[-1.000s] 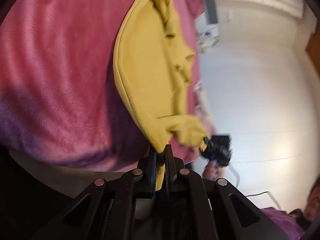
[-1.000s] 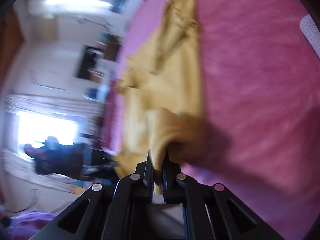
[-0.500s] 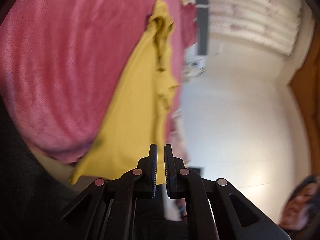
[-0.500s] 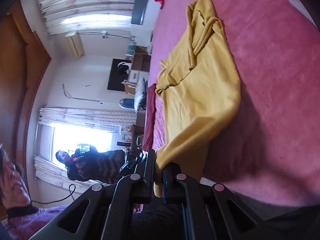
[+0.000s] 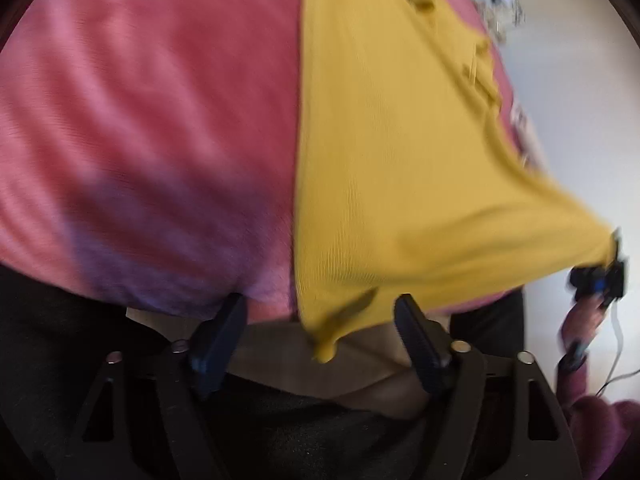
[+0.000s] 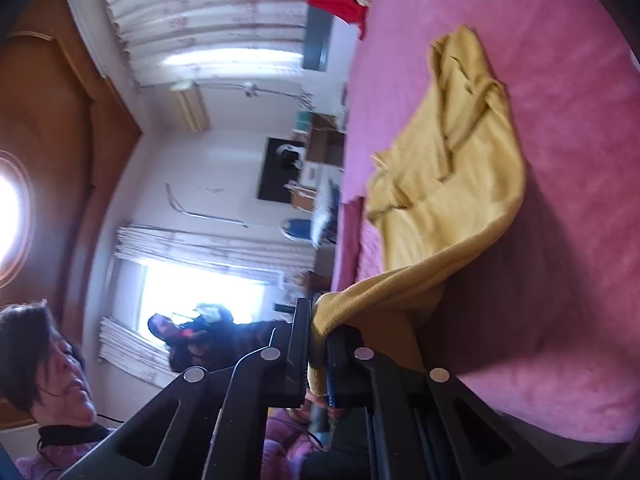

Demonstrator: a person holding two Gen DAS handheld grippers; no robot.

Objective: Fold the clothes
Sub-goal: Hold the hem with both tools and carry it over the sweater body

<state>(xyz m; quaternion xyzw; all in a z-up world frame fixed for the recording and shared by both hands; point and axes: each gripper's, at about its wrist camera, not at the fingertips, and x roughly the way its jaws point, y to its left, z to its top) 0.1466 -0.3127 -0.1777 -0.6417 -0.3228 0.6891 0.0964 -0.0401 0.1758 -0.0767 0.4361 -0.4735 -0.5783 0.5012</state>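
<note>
spreading across the pink bed cover [image 5: 152,120], the yellow garment [image 5: 400,152] lies mostly flat on the bed, its ribbed body running away toward bunched folds at the far end. in the left wrist view the left claw [image 5: 320,312] has its jaws opening wide; one bottom corner of the garment hangs loose in the gap between the two fingers, over the bed's near edge, with neither pad pressing on it. the picture is blurred there, so whether the corner brushes a finger is hard to tell. the garment's other bottom corner is pulled out to the right into a taut point that ends at the right claw [image 5: 604,276], seen small at the right edge of that view with a hand [image 5: 580,320] behind it.

in the right wrist view the right claw [image 6: 318,344] is closed tight on that corner of the garment [image 6: 452,184]: a thick ribbed hem is pinched between the fingers, and the cloth rises from them in a raised fold before settling onto the bed cover [image 6: 560,160]. the far sleeves and collar sit crumpled in a heap. a person in a purple top shows at the lower left of this view.
</note>
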